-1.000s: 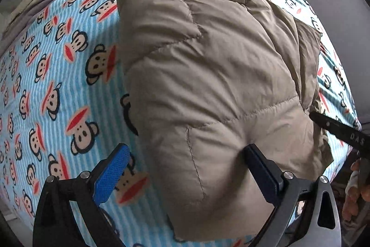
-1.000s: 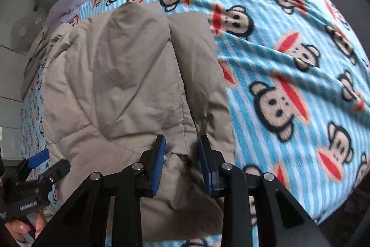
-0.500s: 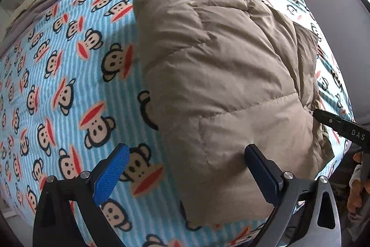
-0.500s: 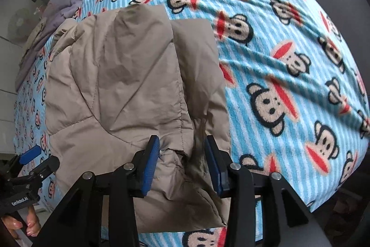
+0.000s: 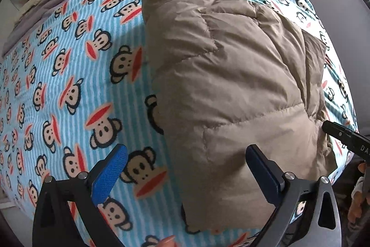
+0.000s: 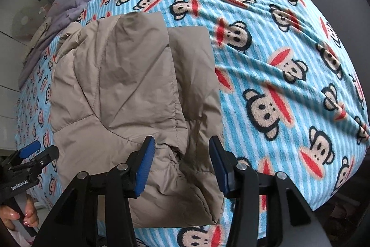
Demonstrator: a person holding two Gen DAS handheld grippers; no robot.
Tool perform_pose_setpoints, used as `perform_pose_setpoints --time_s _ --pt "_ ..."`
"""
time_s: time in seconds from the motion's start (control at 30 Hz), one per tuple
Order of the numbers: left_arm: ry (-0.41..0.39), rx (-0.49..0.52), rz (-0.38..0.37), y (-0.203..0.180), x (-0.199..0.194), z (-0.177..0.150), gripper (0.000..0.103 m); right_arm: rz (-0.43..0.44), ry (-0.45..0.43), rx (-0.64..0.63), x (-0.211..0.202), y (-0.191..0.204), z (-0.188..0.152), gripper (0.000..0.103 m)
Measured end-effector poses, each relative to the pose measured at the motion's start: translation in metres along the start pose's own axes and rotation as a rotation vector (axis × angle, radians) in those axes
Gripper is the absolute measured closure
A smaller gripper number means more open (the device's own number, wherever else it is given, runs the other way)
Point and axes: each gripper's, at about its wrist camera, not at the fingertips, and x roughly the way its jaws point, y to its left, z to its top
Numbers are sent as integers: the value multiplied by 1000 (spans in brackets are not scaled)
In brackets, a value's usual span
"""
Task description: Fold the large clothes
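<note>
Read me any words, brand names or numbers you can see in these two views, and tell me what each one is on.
"GenRobot.AI": white lettering on the black body of the left gripper, seen in the right wrist view.
"DA": start of a white word cut off by the frame edge, on the black body of the right gripper, seen in the left wrist view.
No text on the tan puffer jacket or the monkey-print blanket.

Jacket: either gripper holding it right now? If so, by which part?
Nothing is held. The right gripper is open, fingers straddling the jacket near its hem without pinching. The left gripper is wide open over its edge.
</note>
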Motion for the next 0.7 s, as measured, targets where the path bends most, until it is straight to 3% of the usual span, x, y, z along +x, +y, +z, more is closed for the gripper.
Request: perform_pose_setpoints --time_s 0.27,0.33,0.47,0.5,0.7 --pt "17 15 1 -9 4 2 1 47 0 20 -3 -16 6 40" --pt "20 18 1 -10 5 3 1 84 -3 48 -4 -25 10 29" --pt "27 11 -2 -11 7 3 1 155 -4 105 -3 -43 16 26" --pt "29 10 -4 -10 7 4 1 169 -4 114 -3 -46 17 15" --pt "40 -2 -12 -8 10 4 1 234 17 183 8 -63 21 15"
